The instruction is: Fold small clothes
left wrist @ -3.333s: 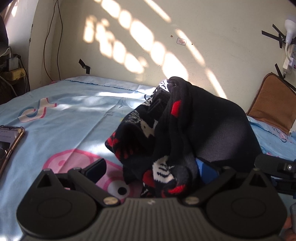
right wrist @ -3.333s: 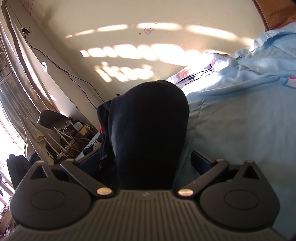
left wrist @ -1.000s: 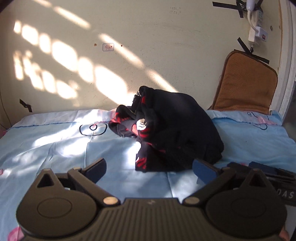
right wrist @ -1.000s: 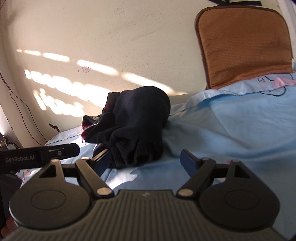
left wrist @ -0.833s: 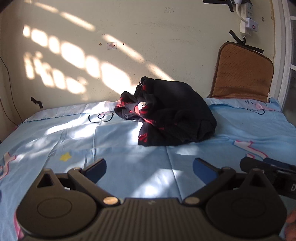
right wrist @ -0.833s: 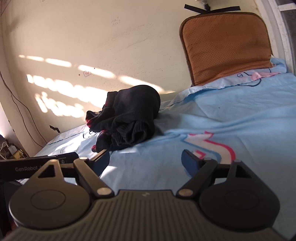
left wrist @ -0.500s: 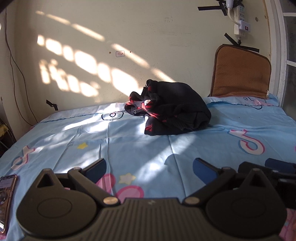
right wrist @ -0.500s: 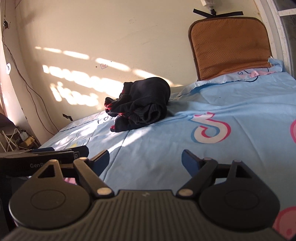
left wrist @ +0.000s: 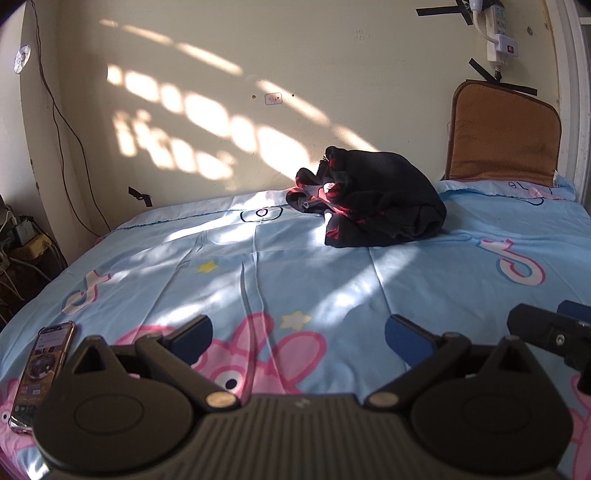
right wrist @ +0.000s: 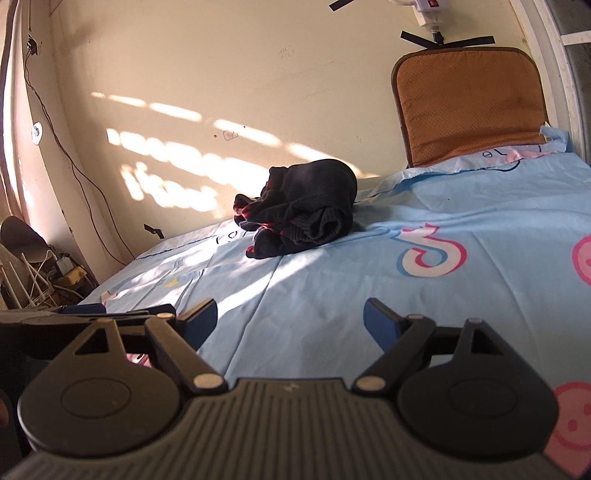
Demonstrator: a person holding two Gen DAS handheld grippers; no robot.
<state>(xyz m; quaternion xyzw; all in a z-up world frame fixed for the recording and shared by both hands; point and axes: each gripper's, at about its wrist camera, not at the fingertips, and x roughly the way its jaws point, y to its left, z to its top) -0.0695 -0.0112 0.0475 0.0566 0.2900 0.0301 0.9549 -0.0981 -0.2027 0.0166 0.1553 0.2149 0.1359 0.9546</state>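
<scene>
Sunlit cream wall [left wrist: 332, 55] backs a bed covered by a light blue cartoon-print sheet [left wrist: 314, 280], with window-shaped patches of light across both. A brown cushion [left wrist: 504, 136] leans upright against the wall at the head corner, under a white power strip [left wrist: 496, 33] taped up with black strips. A phone [left wrist: 42, 369] lies face up on the sheet near the left edge, and a dark cable [left wrist: 66, 122] runs down the wall on that side toward a cluttered floor corner. The dark garment [left wrist: 373, 201], black with red and white pattern, sits bunched in a rounded heap on the far part of the bed close to the wall; whether it is properly folded is hard to judge from here. Nothing lies between it and the grippers. The left gripper [left wrist: 298, 334] hovers low over the near sheet, fingers spread wide and empty, well apart from the garment. The right gripper [right wrist: 289, 319] is level beside it, likewise spread wide and holding nothing.
</scene>
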